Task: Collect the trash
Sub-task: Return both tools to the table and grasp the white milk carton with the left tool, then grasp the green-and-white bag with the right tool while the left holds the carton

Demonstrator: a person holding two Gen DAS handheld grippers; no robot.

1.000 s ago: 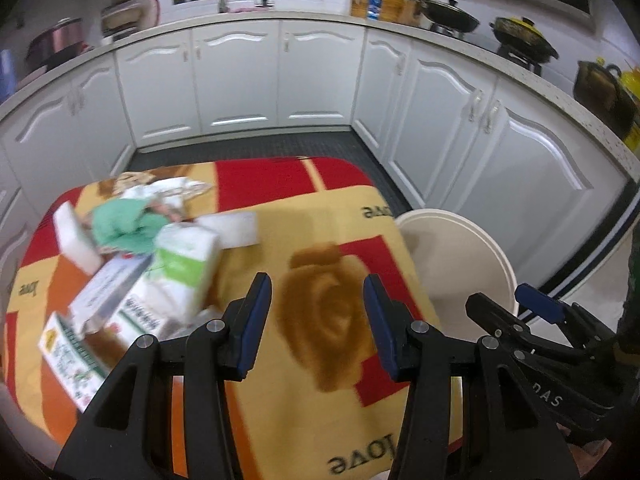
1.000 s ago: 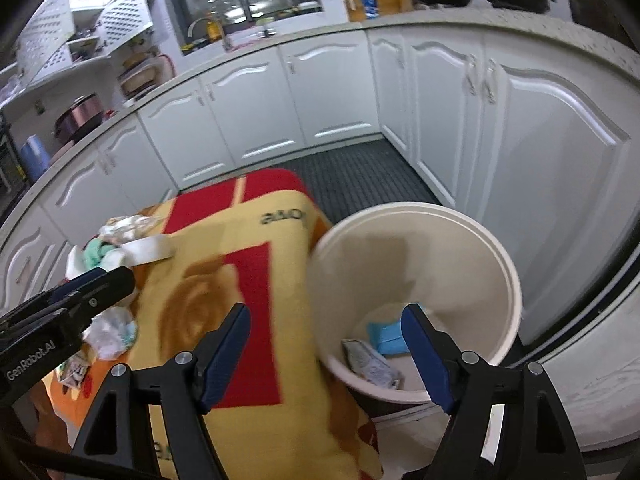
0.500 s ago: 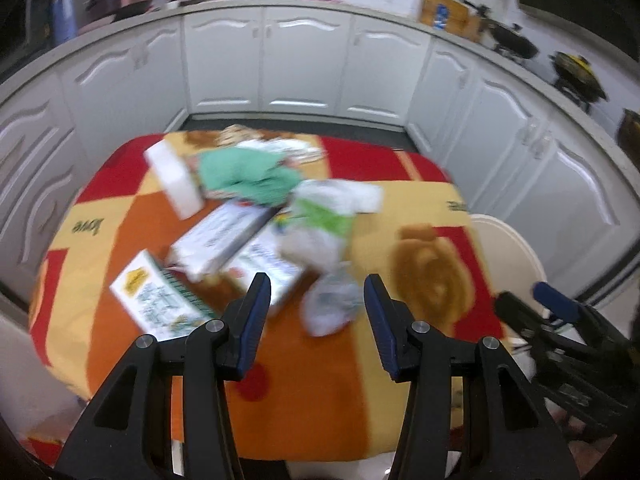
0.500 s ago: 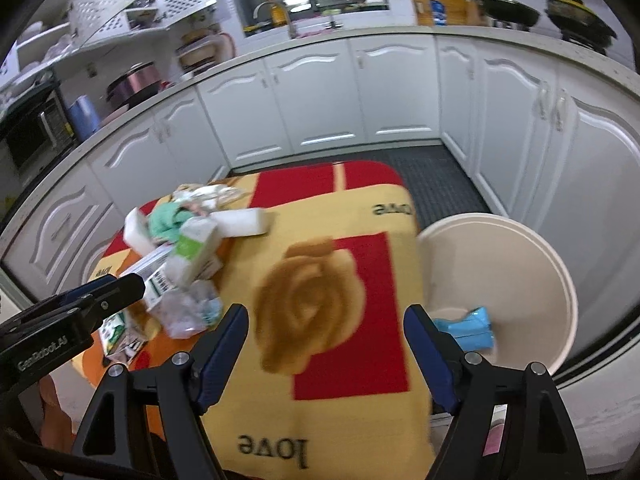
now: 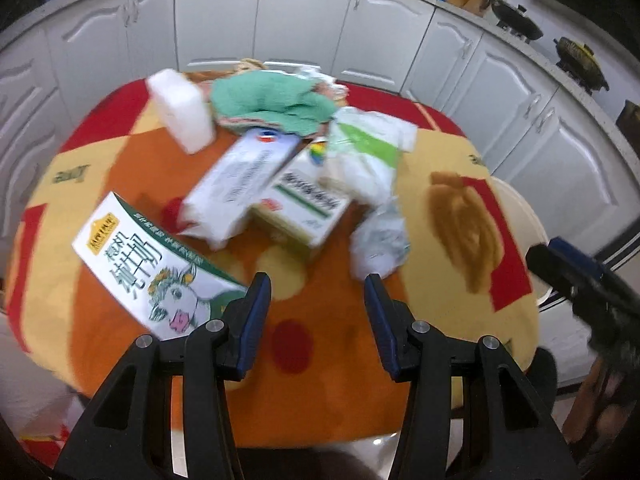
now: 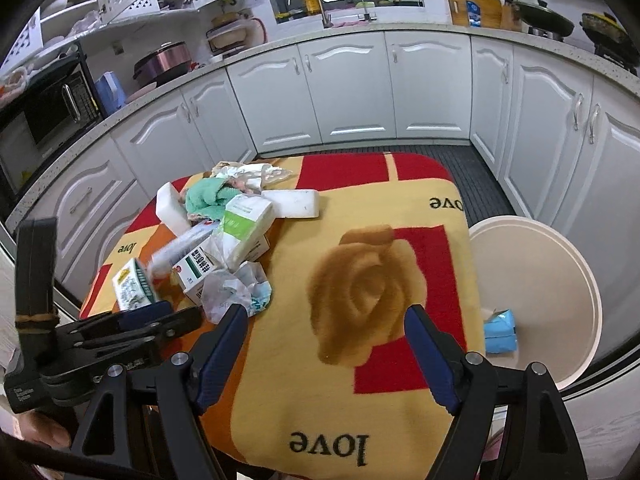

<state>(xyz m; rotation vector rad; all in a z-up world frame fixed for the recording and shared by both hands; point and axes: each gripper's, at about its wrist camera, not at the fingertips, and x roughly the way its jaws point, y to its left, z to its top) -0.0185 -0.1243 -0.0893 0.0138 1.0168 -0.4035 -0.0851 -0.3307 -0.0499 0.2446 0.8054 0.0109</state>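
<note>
Trash [image 5: 304,184] lies beyond the left tool [image 5: 318,300] and right tool [image 6: 326,330], both released, holding nothing.

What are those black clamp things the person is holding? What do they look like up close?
Two matching handheld tools. The left gripper and the right gripper each have two angular black plastic arms joined by silver rivets, tipped with blue pads. Seen from the right wrist view, the left one bears small white lettering and a tan band round its upright part.

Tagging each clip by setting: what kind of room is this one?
A home kitchen, most likely: white cabinets under a counter, a sink tap by the window, and a black pan on the stove.
</note>
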